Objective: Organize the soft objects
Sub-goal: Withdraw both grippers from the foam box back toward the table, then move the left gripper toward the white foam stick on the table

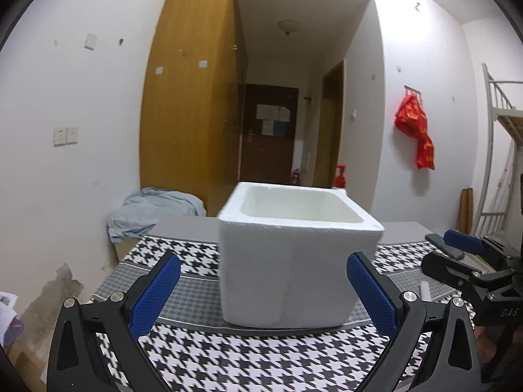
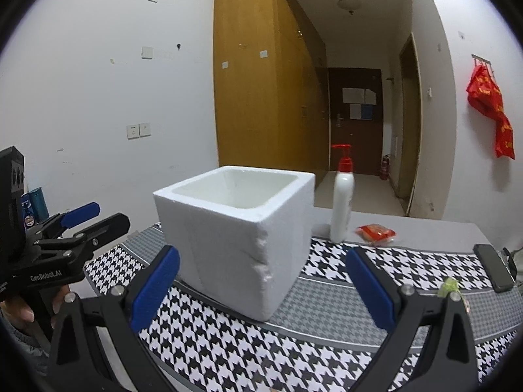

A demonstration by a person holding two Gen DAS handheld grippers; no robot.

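A white foam box (image 1: 294, 254) stands open-topped on the houndstooth cloth (image 1: 228, 359); it also shows in the right wrist view (image 2: 235, 235), with a chipped front corner. My left gripper (image 1: 263, 289) is open and empty, just in front of the box. My right gripper (image 2: 261, 289) is open and empty, facing the box's corner. A small red soft packet (image 2: 376, 233) lies on the grey table behind the cloth. A small green object (image 2: 449, 285) lies on the cloth at the right. The box's inside bottom is hidden.
A white pump bottle (image 2: 341, 205) with a red top stands behind the box. A black phone (image 2: 493, 269) lies at the right edge. The right gripper shows at the left wrist view's right (image 1: 457, 254), the left gripper at the right wrist view's left (image 2: 81, 225).
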